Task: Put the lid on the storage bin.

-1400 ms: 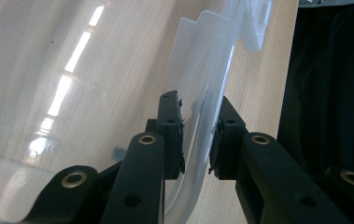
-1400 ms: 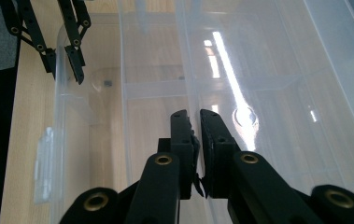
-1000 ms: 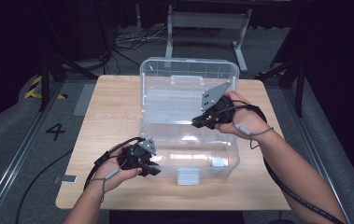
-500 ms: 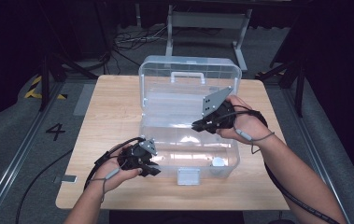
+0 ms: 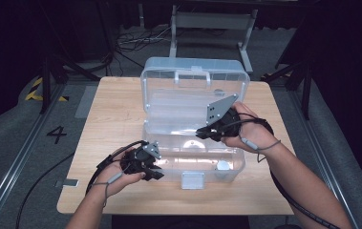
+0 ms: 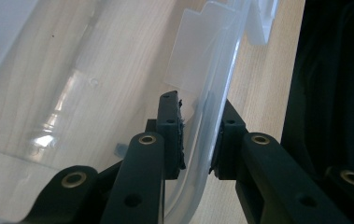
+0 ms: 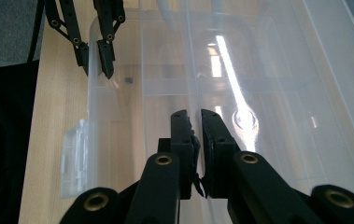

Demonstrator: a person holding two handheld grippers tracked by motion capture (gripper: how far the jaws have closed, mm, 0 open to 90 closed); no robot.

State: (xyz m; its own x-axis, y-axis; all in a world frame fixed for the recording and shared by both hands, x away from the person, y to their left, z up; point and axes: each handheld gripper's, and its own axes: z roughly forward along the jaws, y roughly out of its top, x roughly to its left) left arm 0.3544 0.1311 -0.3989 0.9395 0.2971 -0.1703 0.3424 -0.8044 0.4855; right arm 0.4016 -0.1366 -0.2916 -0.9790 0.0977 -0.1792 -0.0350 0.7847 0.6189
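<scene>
A clear plastic box [image 5: 169, 164] stands open on the wooden table [image 5: 116, 119], its lid [image 5: 193, 95] upright behind it. My left gripper [image 5: 155, 169] is at the box's front left corner. Its jaws straddle the wall there and are shut on it, one pad inside and one outside [image 6: 199, 100]. It also shows far off in the right gripper view [image 7: 95, 70]. My right gripper [image 5: 201, 134] reaches over the box from the right. Its jaws are nearly together on the thin clear edge [image 7: 193, 113] where lid and base meet.
A white latch [image 5: 192, 180] hangs at the middle of the box's front wall. A small pale round thing [image 5: 224, 166] lies in the box's front right corner. Cables and a metal stand's legs [image 5: 212, 28] are on the floor beyond the table.
The right gripper has sunk slightly toward the box's back edge. The lid has tipped a little, and its handle shows now. The left gripper has not moved.
</scene>
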